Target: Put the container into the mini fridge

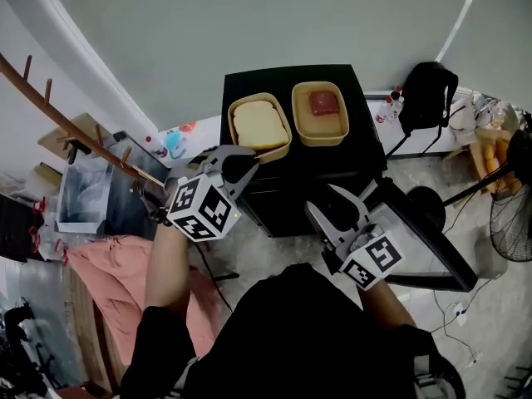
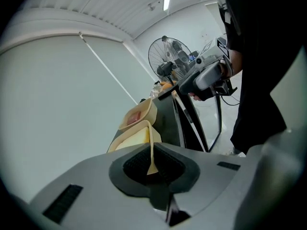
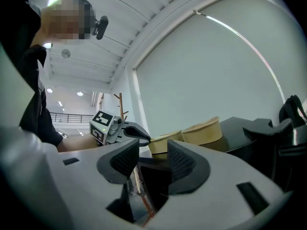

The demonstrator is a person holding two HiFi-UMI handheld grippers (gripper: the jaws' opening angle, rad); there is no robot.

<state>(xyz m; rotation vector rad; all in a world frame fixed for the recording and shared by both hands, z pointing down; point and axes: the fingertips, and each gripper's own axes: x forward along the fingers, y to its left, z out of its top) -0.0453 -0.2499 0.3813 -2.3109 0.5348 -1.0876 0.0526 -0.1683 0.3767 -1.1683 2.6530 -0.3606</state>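
Observation:
Two tan containers stand on top of the black mini fridge (image 1: 353,152). The left container (image 1: 259,126) holds a pale yellow block; the right container (image 1: 320,112) holds something red. My left gripper (image 1: 241,158) is shut on the near rim of the left container (image 2: 136,135), and the thin rim shows pinched between its pads (image 2: 152,164). My right gripper (image 1: 326,199) hangs open in front of the fridge, beside the open door (image 1: 420,243), nothing between its pads (image 3: 152,159). From the right gripper view I see the left gripper (image 3: 136,131) at the container (image 3: 165,143).
A black backpack (image 1: 428,90) and small bottles (image 1: 389,106) sit right of the fridge. A floor fan (image 1: 509,214) stands at far right. Pink cloth (image 1: 108,264) and a wooden rack (image 1: 50,98) are on the left.

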